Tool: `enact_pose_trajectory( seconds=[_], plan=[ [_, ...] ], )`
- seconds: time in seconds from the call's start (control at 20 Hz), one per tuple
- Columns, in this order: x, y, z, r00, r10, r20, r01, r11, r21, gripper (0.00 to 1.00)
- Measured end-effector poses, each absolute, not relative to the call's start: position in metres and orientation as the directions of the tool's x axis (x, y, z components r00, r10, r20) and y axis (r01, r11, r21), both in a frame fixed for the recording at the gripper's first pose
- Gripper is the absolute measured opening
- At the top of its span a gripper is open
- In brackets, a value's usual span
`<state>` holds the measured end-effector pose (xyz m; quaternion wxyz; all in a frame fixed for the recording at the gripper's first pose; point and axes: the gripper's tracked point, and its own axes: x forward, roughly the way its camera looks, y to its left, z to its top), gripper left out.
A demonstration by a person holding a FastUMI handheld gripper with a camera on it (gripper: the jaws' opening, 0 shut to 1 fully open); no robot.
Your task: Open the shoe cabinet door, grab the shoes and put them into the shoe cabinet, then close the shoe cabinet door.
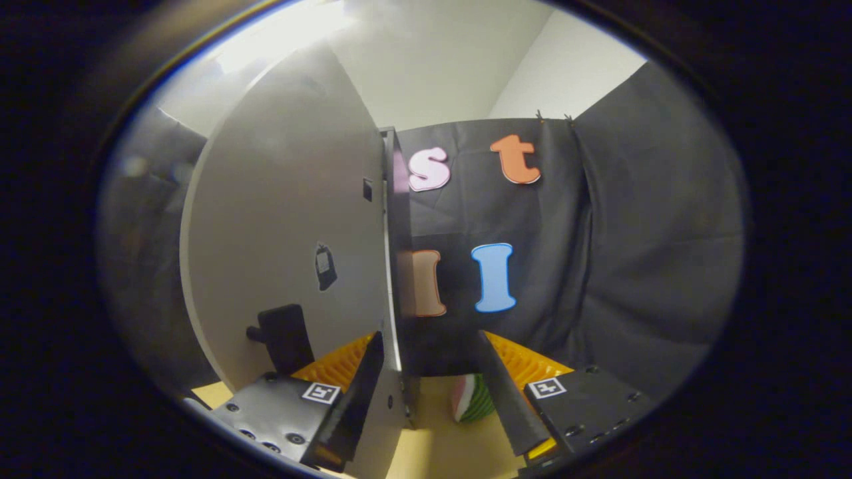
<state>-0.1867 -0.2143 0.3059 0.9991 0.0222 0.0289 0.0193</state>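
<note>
The shoe cabinet's white door stands swung open and reaches up well above my fingers. Its thin edge runs upright between them, close against the left finger. The right finger stands well apart from the edge. My gripper is open around the door's edge, not pressing on it. A black handle sticks out from the door's face, low down and left of the left finger. A small pink, white and green thing lies on the table between the fingers, near the right one; I cannot tell whether it is a shoe.
The pale yellow tabletop lies under the fingers. Black cloth closes the booth beyond and to the right of the door. A small dark sticker sits on the door's face. White wall and ceiling show above.
</note>
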Motion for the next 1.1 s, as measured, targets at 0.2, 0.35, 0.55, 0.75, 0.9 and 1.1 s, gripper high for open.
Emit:
enact_pose_trajectory(
  seconds=[0.2,0.35,0.55,0.75,0.9,1.1],
  plan=[
    [-0.182,-0.173,0.3,0.99,0.12,-0.071,-0.113,0.99,0.085,0.88],
    [-0.18,-0.142,0.298,0.985,0.158,-0.069,-0.151,0.984,0.097,0.87],
    [-0.171,-0.098,0.292,0.975,0.213,-0.071,-0.203,0.971,0.124,0.87],
    [-0.155,-0.057,0.285,0.969,0.24,-0.068,-0.229,0.964,0.137,0.87],
    [-0.14,-0.026,0.278,0.964,0.256,-0.074,-0.244,0.959,0.142,0.88],
    [-0.114,0.014,0.267,0.956,0.28,-0.084,-0.265,0.953,0.149,0.89]
  ],
)
